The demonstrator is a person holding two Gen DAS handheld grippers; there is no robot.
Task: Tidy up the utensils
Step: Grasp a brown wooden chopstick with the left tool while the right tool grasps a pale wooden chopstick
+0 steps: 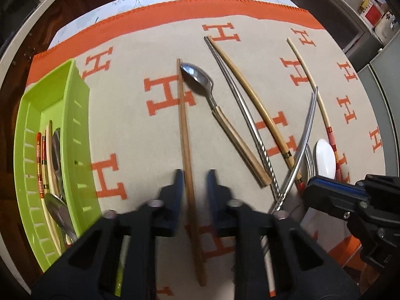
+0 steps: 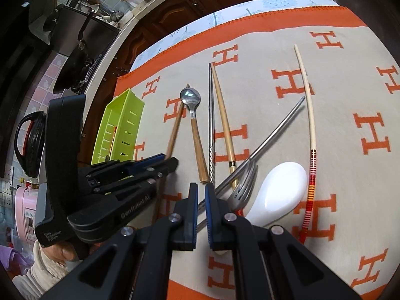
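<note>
At the far left, the green slotted tray [image 1: 53, 105] already holds a few chopsticks and spoons, so the sorting is part done. Just right of it, the left gripper [image 1: 193, 180] straddles the brown wooden chopstick [image 1: 186, 135], which lies flat on the orange-lettered cloth [image 1: 140, 130]; the jaws stand apart on either side of the stick and have not closed on it. This looks like the pick-up step for that chopstick. The next move calls for closing squarely on the thin stick, lifting it clear without nudging the wood-handled spoon [image 1: 217, 110] whose bowl touches its far end, then carrying it left into the tray.

Further right lie a twisted metal chopstick [image 1: 252, 130] and a bamboo chopstick [image 1: 260, 110], then a crossing heap: fork [image 2: 243, 187], white ceramic spoon [image 2: 280, 190], red-banded chopstick [image 2: 311, 135]. The right gripper [image 2: 201, 192] hovers near that heap, jaws narrowly parted, holding nothing.
</note>
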